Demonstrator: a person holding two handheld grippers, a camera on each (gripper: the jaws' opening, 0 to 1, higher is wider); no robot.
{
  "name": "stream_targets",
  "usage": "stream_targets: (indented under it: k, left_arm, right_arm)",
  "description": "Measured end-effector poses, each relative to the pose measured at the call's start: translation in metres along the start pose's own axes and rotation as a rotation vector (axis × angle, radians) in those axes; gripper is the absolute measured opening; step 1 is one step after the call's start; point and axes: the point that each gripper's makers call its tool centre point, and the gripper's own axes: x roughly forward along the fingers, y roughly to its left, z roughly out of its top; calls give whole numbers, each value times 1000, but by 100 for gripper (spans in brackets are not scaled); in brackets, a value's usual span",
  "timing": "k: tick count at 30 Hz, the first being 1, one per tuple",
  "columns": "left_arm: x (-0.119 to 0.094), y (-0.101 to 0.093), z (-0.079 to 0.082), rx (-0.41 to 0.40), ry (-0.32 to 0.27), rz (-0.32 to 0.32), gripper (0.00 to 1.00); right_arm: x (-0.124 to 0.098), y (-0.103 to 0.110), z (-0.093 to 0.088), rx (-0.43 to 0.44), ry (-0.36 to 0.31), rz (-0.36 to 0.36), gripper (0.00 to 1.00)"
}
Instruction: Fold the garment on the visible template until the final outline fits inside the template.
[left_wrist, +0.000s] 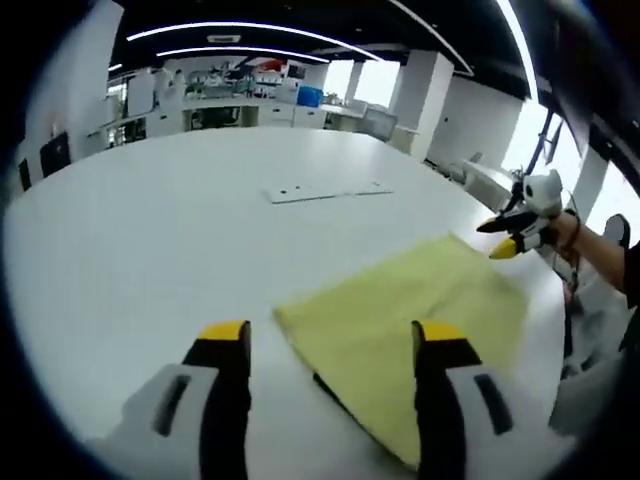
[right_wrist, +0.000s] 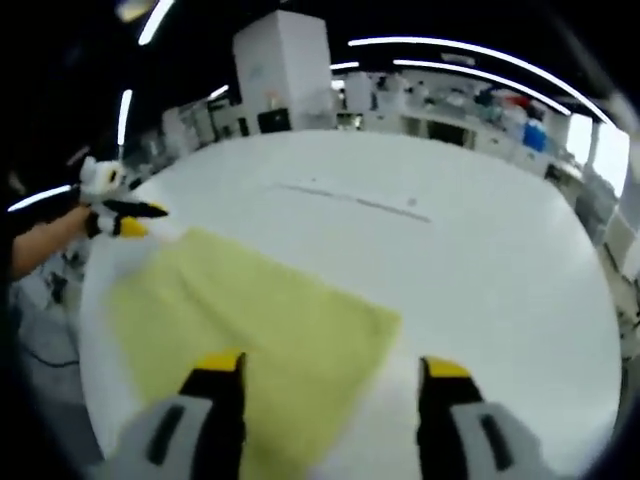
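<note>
Nearest to you in the left gripper view, your left gripper (left_wrist: 330, 345) stood released, its two yellow-tipped jaws set wide apart and grasping nothing, with a corner of the yellow garment (left_wrist: 420, 330) lying between them on the white surface (left_wrist: 150, 230). In the right gripper view your right gripper (right_wrist: 330, 375) was likewise released — jaws spread, nothing between them but the near edge of the garment (right_wrist: 250, 320) below.

The garment lay flat near the edge of the surface (right_wrist: 480, 260), a roughly rectangular yellow sheet with no loose sleeves or bunched cloth that I could make out. Judging by that tidy outline, at least some folding looked done; whether the outline fitted the template I couldn't tell, since a dark sliver under the garment's near edge in the left gripper view is all that might be it.

Farther off, a thin flat strip (left_wrist: 325, 191) lay on the surface, well apart from the garment — and beyond it, shelving and benches in the room.
</note>
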Motion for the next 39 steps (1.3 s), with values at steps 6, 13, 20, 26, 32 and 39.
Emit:
stream_targets:
  k: [6, 13, 20, 26, 32, 39]
  left_arm:
    - [-12, -21, -14, 25, 7, -27, 66]
    - [-29, -45, -21, 49, -43, -42, 66]
    - [-44, -60, -36, 50, -48, -55, 66]
    - [-51, -70, -51, 77, -29, -57, 63]
    - [-59, -79, -63, 81, -29, -57, 57]
    - [-61, -79, -86, 88, 11, -37, 53]
  right_arm:
    - [-18, 17, -12, -10, 4, 18, 75]
    - [-36, 32, -27, -17, -5, 38, 78]
    - [-50, 47, -50, -16, 8, 51, 80]
    - [-59, 53, -68, -20, 20, 46, 79]
    - [-68, 60, -81, -14, 15, 58, 75]
    - [-71, 64, -97, 2, 20, 70, 60]
